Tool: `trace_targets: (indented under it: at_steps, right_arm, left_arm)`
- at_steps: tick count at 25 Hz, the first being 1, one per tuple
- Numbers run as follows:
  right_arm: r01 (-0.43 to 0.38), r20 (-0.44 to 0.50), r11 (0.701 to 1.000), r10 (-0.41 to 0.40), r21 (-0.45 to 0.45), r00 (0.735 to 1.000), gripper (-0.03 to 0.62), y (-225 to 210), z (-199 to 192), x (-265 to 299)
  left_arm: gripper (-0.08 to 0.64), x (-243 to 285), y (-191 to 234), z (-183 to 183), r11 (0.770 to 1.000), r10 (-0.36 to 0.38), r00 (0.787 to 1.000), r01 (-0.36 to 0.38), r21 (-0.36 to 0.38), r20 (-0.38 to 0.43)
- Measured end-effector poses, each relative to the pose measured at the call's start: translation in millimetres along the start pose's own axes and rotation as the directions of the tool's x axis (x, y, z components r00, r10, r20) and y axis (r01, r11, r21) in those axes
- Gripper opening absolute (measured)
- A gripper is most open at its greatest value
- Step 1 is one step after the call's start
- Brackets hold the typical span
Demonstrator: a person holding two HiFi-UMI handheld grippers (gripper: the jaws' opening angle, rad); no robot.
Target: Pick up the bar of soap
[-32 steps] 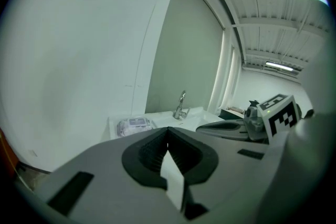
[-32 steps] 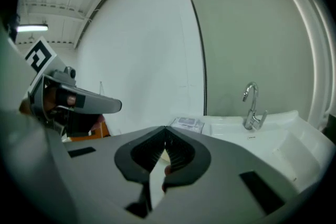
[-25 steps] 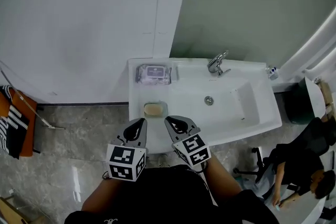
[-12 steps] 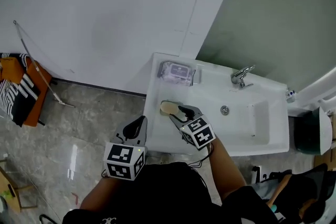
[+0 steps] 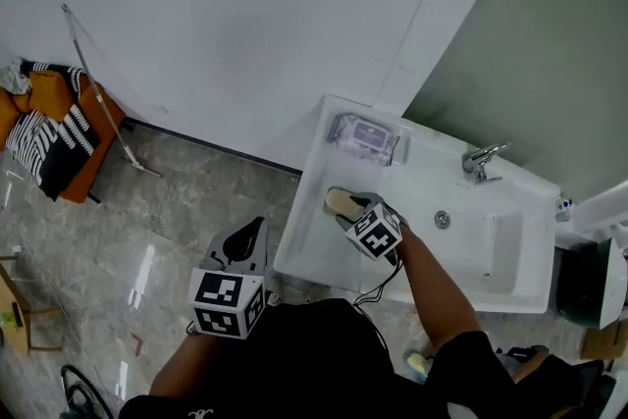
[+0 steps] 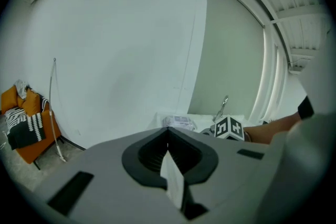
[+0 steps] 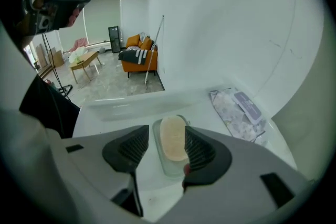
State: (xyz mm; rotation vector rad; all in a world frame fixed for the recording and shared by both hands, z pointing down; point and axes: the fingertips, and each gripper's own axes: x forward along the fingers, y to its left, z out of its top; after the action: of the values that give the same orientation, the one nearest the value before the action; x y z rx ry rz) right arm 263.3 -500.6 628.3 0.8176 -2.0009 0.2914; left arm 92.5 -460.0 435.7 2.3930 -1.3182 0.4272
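Note:
The tan oval bar of soap (image 5: 340, 202) lies in a clear dish (image 7: 169, 168) on the left ledge of the white sink (image 5: 312, 255). My right gripper (image 5: 353, 214) hovers just above the dish, its jaws opening. In the right gripper view the soap (image 7: 172, 137) shows between the dark ribbed fingers (image 7: 132, 146), and the pads do not press on it. My left gripper (image 5: 245, 240) hangs over the floor to the left of the sink. In the left gripper view that gripper (image 6: 168, 152) is shut and empty.
A pack of wipes (image 5: 365, 134) lies at the sink's back left corner, and the faucet (image 5: 481, 160) stands behind the basin. An orange chair with striped cloth (image 5: 54, 128) and a leaning pole (image 5: 103, 93) stand on the left by the white wall.
My right gripper has reached forward from beside the left one to the soap dish, and its jaws have gone from shut to open. The left gripper has stayed low and shut.

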Motion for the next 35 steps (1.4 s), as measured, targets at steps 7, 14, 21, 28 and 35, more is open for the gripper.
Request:
trace_targets:
  at_steps: [7,14,21,28,35]
  right_arm:
    - [-0.033,-0.109,0.993,0.021,-0.11,0.994,0.225,-9.6,-11.7,20.2]
    - [-0.079,-0.187,0.987,0.052,-0.141,0.981,0.225,-13.6,-15.0,36.7]
    - [-0.097,-0.203,0.987,0.07,-0.126,0.977,0.225,-11.9,-15.1,44.0]
    - [-0.129,-0.273,0.979,0.082,-0.156,0.958,0.251,-10.8,-19.0,47.3]
    - [-0.146,-0.346,0.968,0.069,-0.203,0.936,0.26,-12.9,-24.1,55.3]
  left_arm:
    - [0.009,-8.7,11.5,-8.3,0.999,0.036,0.999,-0.037,-0.013,-0.012]
    - [0.009,-11.5,18.3,-6.8,0.999,0.05,0.999,-0.05,-0.01,-0.011]
    - [0.009,-10.9,19.7,-10.4,0.999,0.046,0.999,-0.046,-0.008,-0.017]
    - [0.009,-10.5,18.0,-10.7,0.999,0.041,0.999,-0.041,0.0,-0.02]
    - [0.009,-13.6,19.4,-12.5,0.999,0.05,0.999,-0.05,-0.002,-0.021]
